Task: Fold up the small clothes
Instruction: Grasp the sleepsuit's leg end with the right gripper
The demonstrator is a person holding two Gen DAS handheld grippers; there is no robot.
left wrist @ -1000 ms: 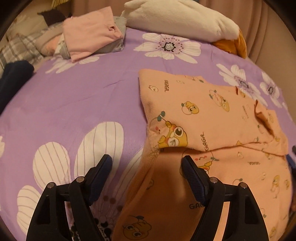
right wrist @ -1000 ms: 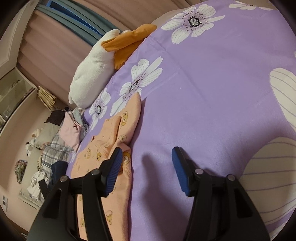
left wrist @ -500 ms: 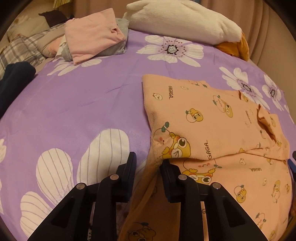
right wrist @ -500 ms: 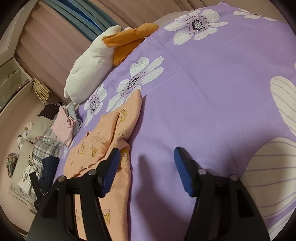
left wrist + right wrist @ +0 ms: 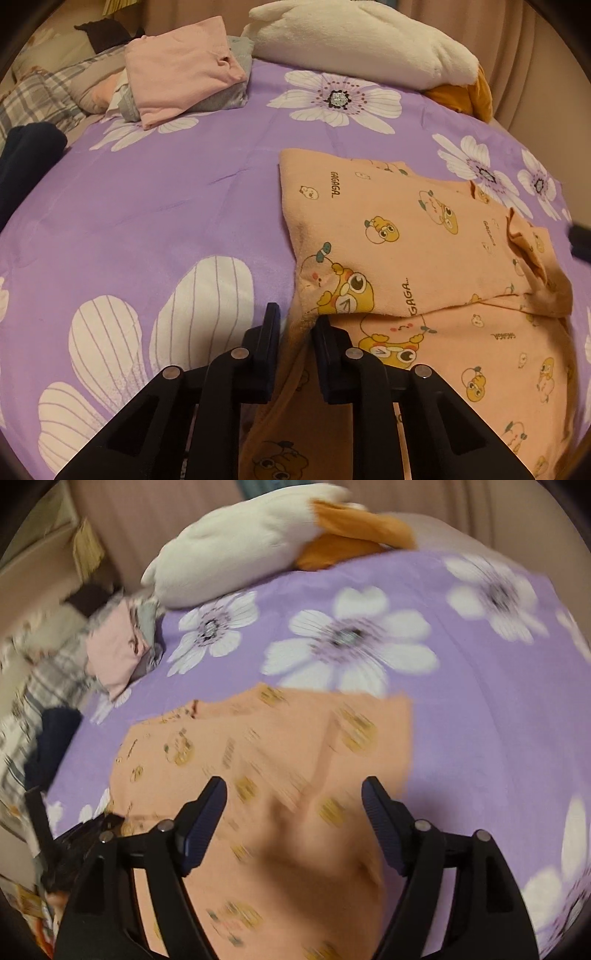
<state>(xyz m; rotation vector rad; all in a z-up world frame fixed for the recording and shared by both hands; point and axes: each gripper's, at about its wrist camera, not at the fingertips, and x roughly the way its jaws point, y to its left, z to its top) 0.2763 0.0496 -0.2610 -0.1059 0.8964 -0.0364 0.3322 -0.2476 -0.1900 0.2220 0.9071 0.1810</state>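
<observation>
Left wrist view: one orange garment (image 5: 424, 258) lies part-folded on the purple bedspread (image 5: 147, 221); the left gripper (image 5: 295, 332) is closing on its near edge (cloth between the jaws). Right wrist view, blurred: right gripper (image 5: 293, 805) opening above it, empty.

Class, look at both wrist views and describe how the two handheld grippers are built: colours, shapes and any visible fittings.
Both are alike. The left gripper has two black, angular plastic arms with triangular cut-outs and round silver pins at the joints. The right gripper has the same black frame and silver pins; its fingers carry dark blue ribbed pads. No cables, markings or sleeves show.
</observation>
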